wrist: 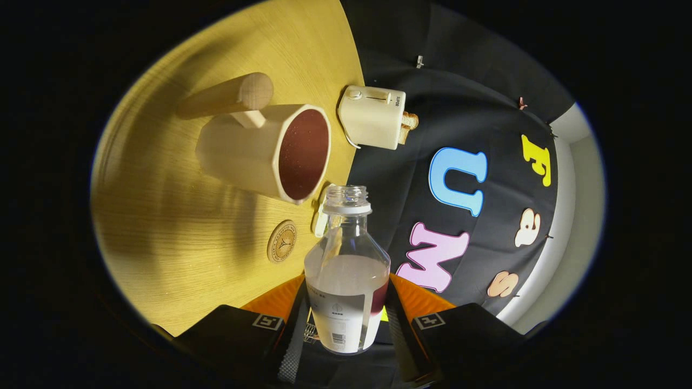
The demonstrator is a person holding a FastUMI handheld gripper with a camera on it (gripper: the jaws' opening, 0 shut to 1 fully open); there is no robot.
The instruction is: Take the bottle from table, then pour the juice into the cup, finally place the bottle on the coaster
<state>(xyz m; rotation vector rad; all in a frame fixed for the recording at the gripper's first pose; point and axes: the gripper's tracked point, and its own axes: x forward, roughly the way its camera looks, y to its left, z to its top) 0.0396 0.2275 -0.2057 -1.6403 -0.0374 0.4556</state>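
gripper (346, 319) clenched on the clear, uncapped plastic bottle (346, 270), one finger pressing each side of its labelled lower body. a little dark red juice (380, 298) remains inside. the view is rolled, so the light wooden bench (178, 227) appears tilted. beyond the bottle mouth stands the cream mug (270, 148) with wooden handle, holding dark red juice. round wooden coaster (281, 241) lies near it. cream toaster (373, 116) with bread sits farther off.
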